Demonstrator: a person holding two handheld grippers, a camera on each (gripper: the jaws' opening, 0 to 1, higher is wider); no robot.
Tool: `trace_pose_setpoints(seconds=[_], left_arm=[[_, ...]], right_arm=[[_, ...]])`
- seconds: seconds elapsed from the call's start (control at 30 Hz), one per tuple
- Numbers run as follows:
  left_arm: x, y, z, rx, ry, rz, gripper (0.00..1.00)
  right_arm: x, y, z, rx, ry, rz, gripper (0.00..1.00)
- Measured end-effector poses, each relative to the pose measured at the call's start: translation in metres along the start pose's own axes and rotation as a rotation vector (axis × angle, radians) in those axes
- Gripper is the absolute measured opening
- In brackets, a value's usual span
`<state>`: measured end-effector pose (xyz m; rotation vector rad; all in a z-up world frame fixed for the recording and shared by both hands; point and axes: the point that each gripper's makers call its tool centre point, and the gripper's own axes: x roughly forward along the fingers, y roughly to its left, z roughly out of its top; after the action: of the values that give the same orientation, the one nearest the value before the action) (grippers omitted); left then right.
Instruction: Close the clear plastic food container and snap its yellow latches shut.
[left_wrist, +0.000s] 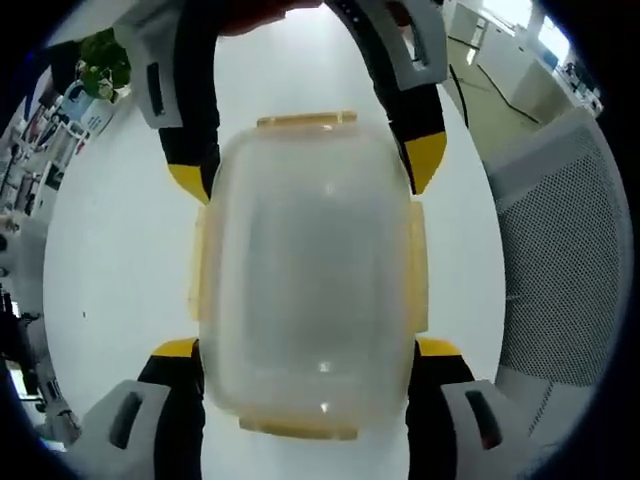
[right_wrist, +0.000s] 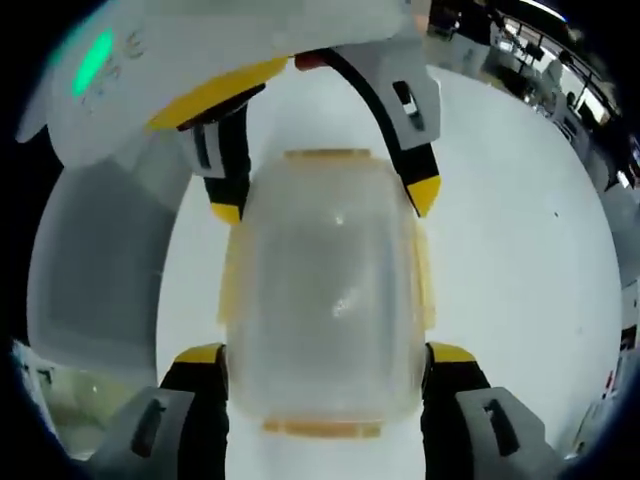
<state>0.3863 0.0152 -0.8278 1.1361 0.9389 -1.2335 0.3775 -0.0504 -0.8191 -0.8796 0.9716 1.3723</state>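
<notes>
- a plain white table (left_wrist: 100, 260) is seen under everything in the left gripper view, and it is seen again (right_wrist: 520, 230) in the right gripper view.
- at the far left of the left gripper view a green plant (left_wrist: 103, 62) and some printed papers (left_wrist: 62, 130) are seen beyond the table edge; at the right a perforated grey chair back (left_wrist: 565, 250) is seen just beside the table.
- the clear plastic food container (left_wrist: 310, 270) is seen on the table with its lid on and yellow latches (left_wrist: 418, 265) along its edges.
- the left gripper (left_wrist: 310, 350) is spread wide, one yellow-tipped jaw at each side of the container's near end.
- the right gripper (right_wrist: 325, 355) is likewise spread around the container (right_wrist: 325, 290) from the opposite end.
- whether any jaw presses the container cannot be told.
</notes>
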Motion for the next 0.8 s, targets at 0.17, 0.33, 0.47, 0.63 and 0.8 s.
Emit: trace_pose_setpoints(seconds=[0.17, 0.33, 0.47, 0.63, 0.8], left_arm=[[0.0002, -0.0004, -0.0003, -0.008, -0.015, -0.008, 0.85], [0.0018, -0.0004, -0.0003, -0.013, -0.006, -0.013, 0.85], [0.0017, -0.0007, -0.001, -0.012, 0.004, -0.017, 0.86], [0.0019, -0.0007, -0.0013, -0.011, 0.003, -0.018, 0.86], [0.002, -0.0006, -0.0015, -0.009, 0.005, -0.014, 0.86]], right_arm=[[0.003, 0.0011, -0.0002, -0.01, 0.005, -0.02, 0.81], [0.0033, 0.0, 0.0, -0.014, 0.001, -0.024, 0.82], [0.0034, 0.0001, 0.0007, -0.012, -0.012, -0.028, 0.82], [0.0035, -0.0001, 0.0014, -0.009, -0.024, -0.033, 0.82], [0.0037, 0.0, 0.0017, -0.012, -0.025, -0.032, 0.82]])
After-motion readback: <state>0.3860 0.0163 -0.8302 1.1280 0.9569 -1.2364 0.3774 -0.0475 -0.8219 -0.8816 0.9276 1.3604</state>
